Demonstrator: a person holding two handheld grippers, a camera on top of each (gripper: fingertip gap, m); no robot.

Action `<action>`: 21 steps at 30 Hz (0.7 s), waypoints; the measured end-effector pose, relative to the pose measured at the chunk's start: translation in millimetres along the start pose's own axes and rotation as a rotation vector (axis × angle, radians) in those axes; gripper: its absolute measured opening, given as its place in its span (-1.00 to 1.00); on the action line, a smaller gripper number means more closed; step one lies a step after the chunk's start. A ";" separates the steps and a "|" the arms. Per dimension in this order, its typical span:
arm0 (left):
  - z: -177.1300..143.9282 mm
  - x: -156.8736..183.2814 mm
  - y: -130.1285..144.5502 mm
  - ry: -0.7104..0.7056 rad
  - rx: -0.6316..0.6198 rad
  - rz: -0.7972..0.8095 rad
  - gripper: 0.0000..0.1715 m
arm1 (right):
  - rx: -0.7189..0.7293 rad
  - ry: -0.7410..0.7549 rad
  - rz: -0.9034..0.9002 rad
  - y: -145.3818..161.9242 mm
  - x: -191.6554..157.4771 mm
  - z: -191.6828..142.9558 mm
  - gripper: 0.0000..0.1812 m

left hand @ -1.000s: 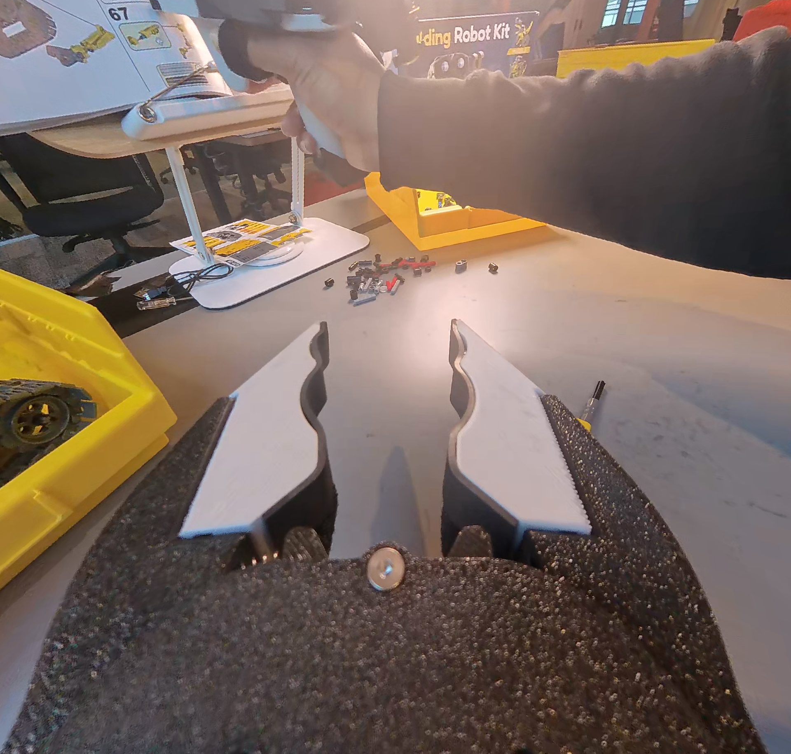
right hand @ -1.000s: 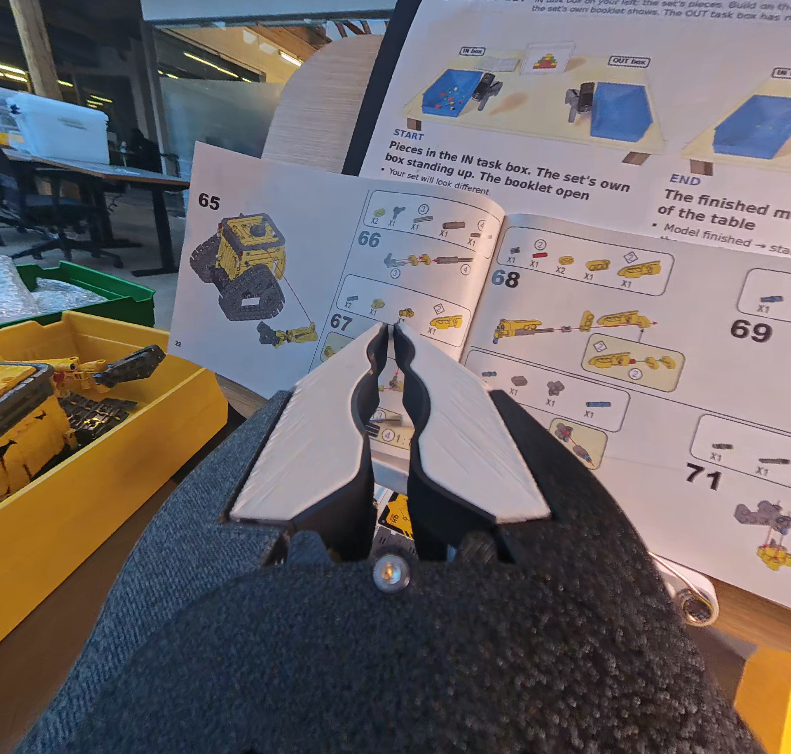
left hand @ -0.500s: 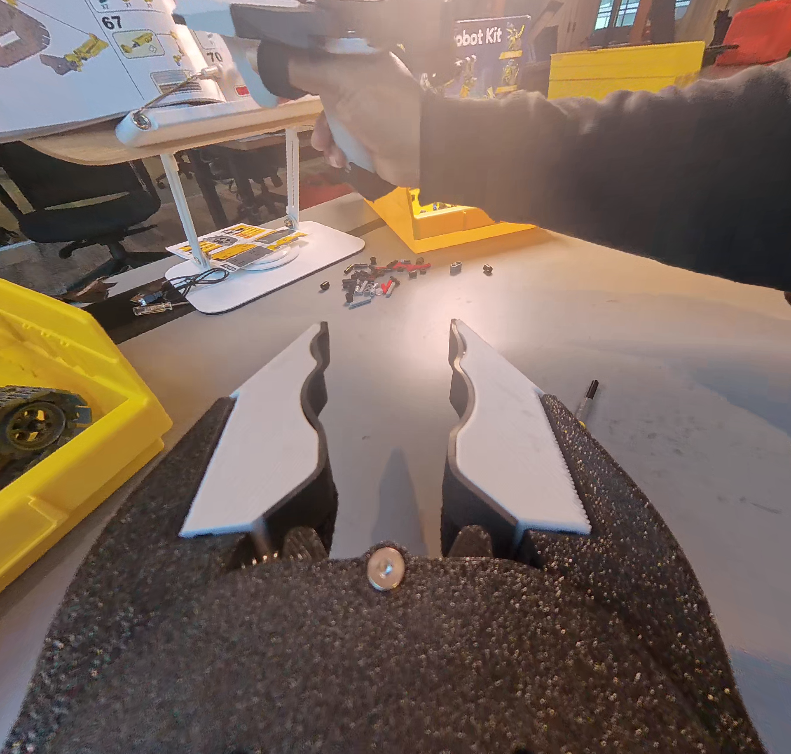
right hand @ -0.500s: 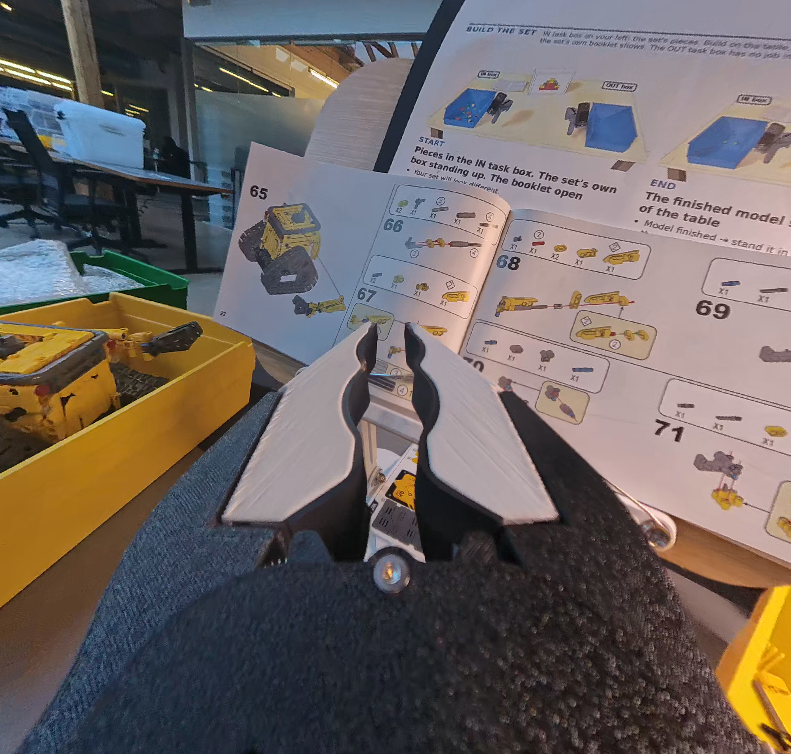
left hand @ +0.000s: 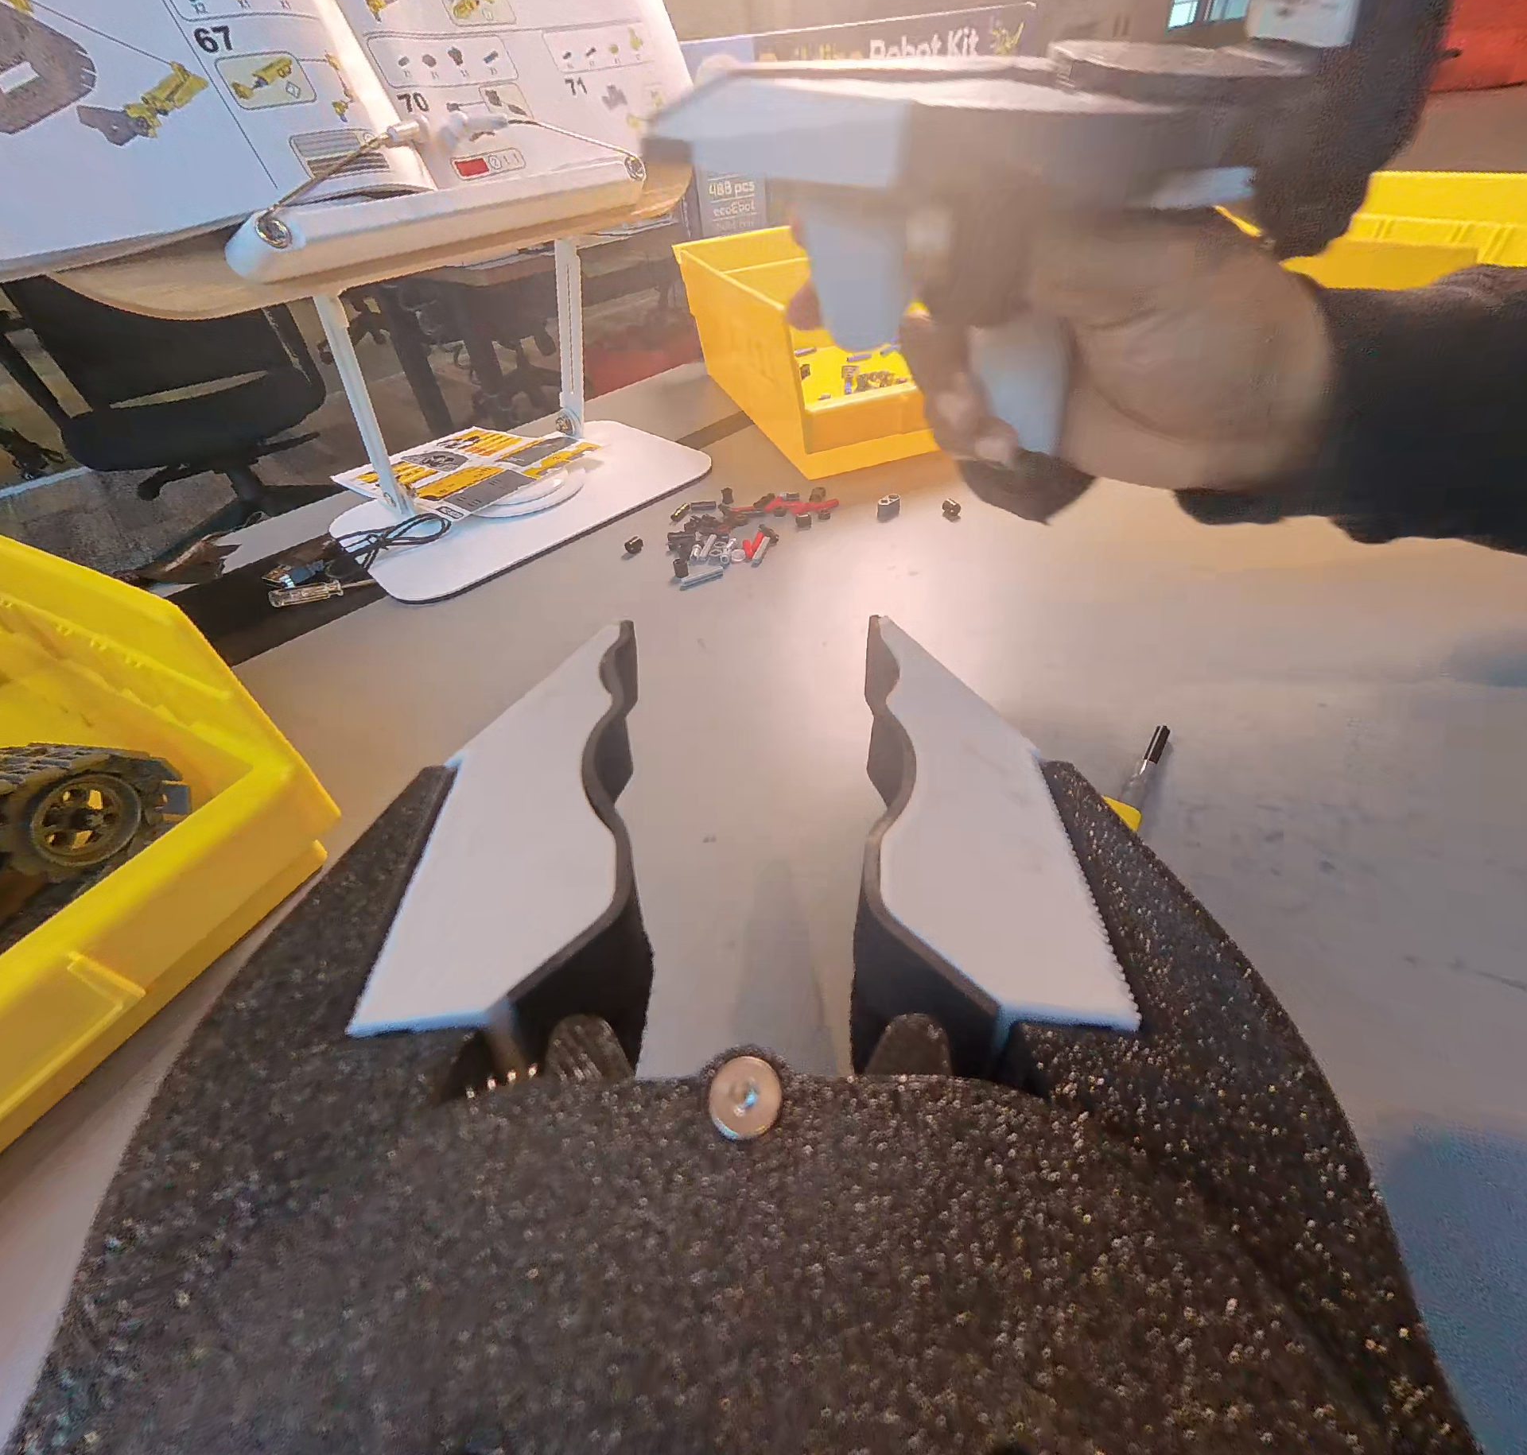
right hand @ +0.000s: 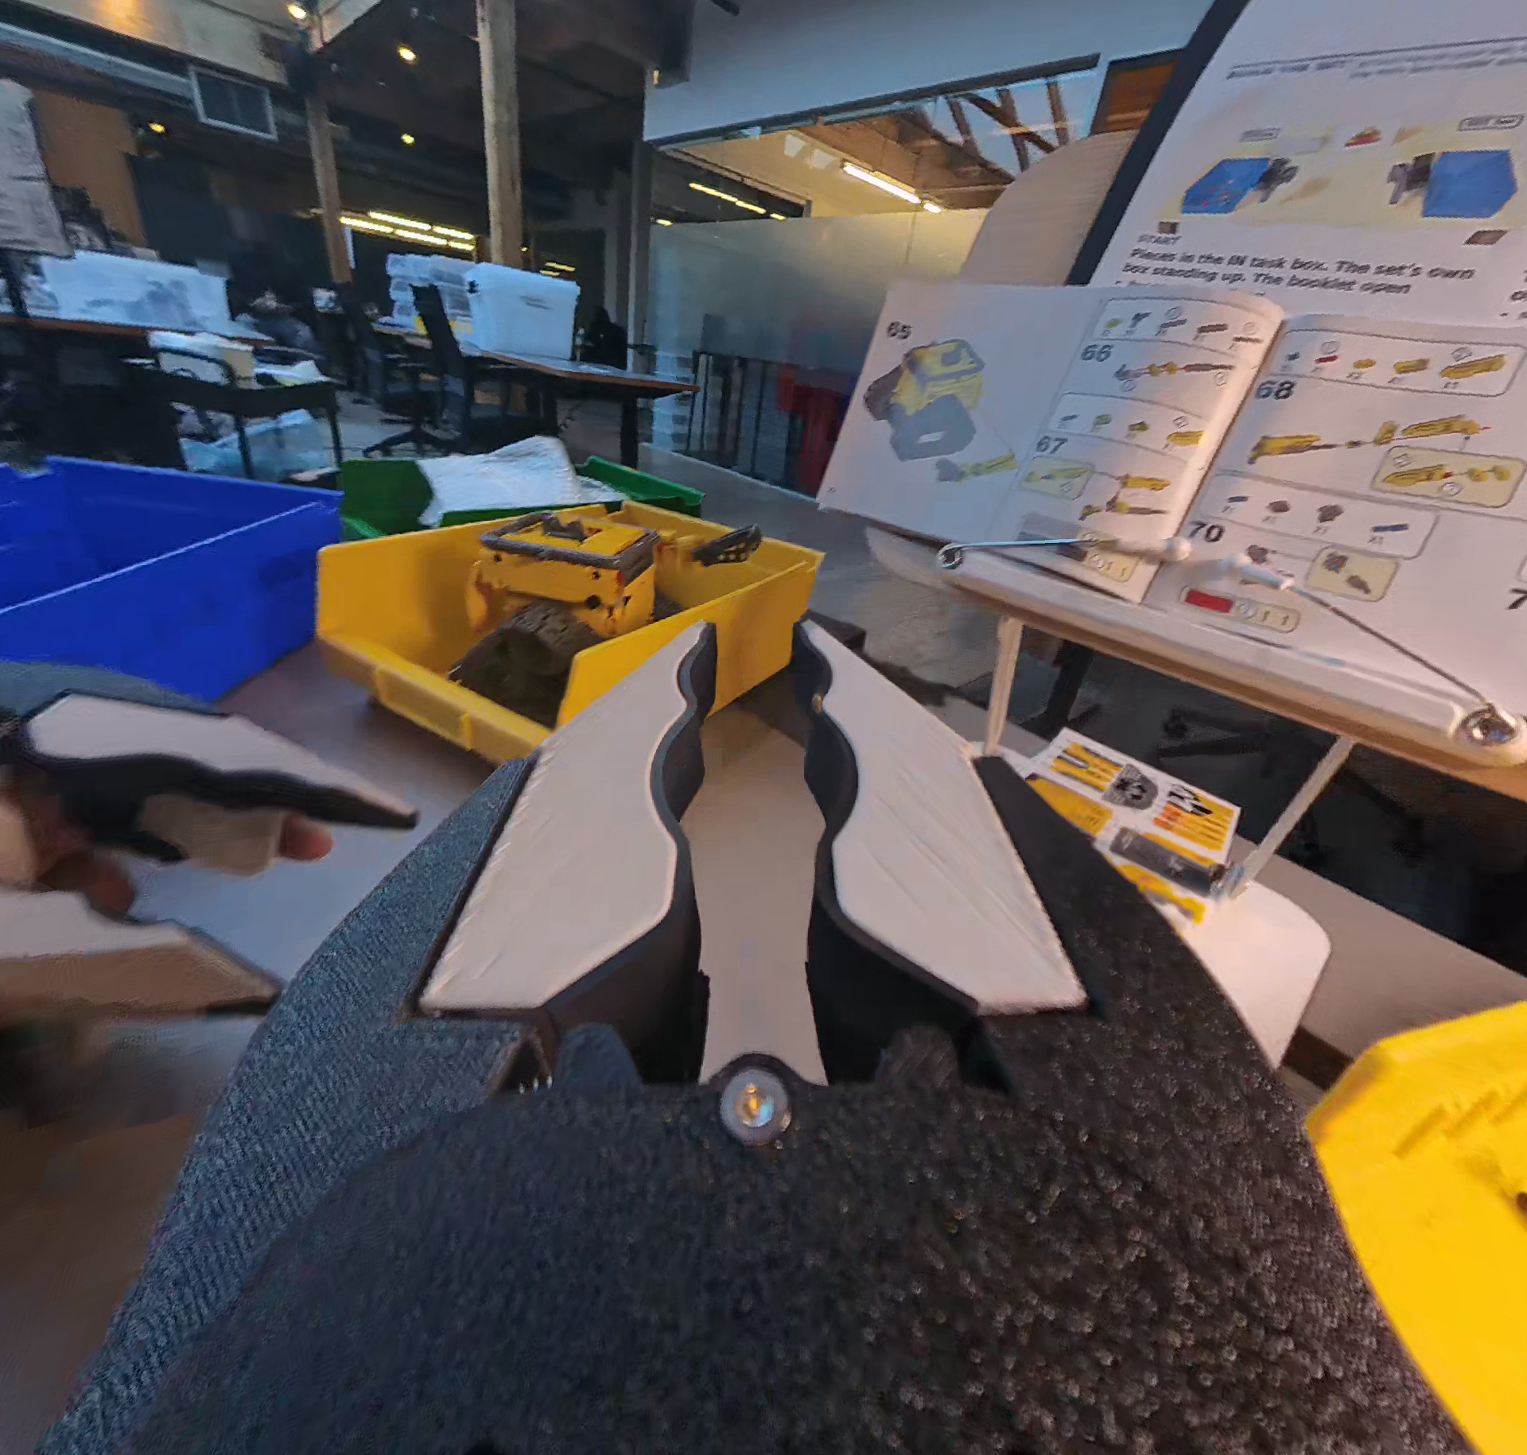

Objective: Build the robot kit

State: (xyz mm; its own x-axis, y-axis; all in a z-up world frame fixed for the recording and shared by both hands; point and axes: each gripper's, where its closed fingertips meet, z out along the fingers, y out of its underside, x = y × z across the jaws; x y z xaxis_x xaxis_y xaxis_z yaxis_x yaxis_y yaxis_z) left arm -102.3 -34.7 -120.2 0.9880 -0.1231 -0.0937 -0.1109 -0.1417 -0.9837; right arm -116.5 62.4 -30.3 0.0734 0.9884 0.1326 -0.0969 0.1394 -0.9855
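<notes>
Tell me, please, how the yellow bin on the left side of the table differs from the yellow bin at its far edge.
The left yellow bin holds a part-built yellow tracked model; the far yellow bin holds only small loose pieces. The left bin sits beside a blue bin, near the left gripper; the far one sits right of the booklet stand, behind the right gripper. Both are open-topped yellow plastic.

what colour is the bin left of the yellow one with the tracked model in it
Blue bin; it shows best in the right wrist view, beside the yellow bin.

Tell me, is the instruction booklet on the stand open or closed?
Open. The booklet lies spread across two pages on the stand, pinned by wire page holders.
</notes>
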 end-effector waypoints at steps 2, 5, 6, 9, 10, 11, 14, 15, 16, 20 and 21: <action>0.2 0.1 0.2 -0.001 -0.001 0.002 -0.36 | -0.035 -0.047 -0.001 8.7 -18.7 -25.3 -0.80; 0.3 -0.3 0.5 -0.004 -0.003 0.002 -0.36 | -0.080 -0.081 0.002 18.3 -33.7 -66.5 -0.78; 0.5 -0.7 0.7 -0.006 -0.004 0.002 -0.36 | -0.091 -0.078 0.010 20.4 -34.6 -80.2 -0.77; 1.0 -2.6 1.2 -0.013 -0.007 0.000 -0.37 | -0.096 -0.043 0.071 20.9 -29.4 -120.5 -0.75; 1.1 -3.3 1.2 -0.015 -0.007 -0.001 -0.37 | -0.085 -0.016 0.079 18.3 -23.9 -133.5 -0.75; 1.2 -4.1 1.3 -0.018 -0.007 -0.003 -0.37 | -0.076 0.015 0.079 15.3 -17.2 -145.9 -0.74; 1.5 -5.7 1.7 -0.023 -0.009 -0.009 -0.37 | -0.048 0.112 0.065 -2.7 7.6 -181.5 -0.72; 1.6 -5.9 1.8 -0.026 -0.010 -0.008 -0.37 | -0.025 0.148 0.057 -13.1 17.6 -193.9 -0.72; 1.7 -5.8 1.9 -0.026 -0.011 -0.006 -0.38 | -0.008 0.180 0.043 -24.0 28.1 -206.6 -0.72; 3.5 -3.6 3.9 -0.027 -0.026 0.014 -0.38 | -0.038 0.425 -0.114 -65.3 105.2 -269.0 -0.75; 3.9 -2.6 4.4 -0.027 -0.030 0.023 -0.38 | -0.061 0.498 -0.134 -72.1 130.3 -286.5 -0.79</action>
State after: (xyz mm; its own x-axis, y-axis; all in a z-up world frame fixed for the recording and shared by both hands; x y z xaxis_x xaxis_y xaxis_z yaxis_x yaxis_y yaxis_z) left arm -104.9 -31.1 -124.9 0.9876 -0.1001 -0.1206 -0.1363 -0.1688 -0.9762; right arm 184.4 164.1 27.6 0.5458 0.8122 0.2062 0.0027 0.2444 -0.9697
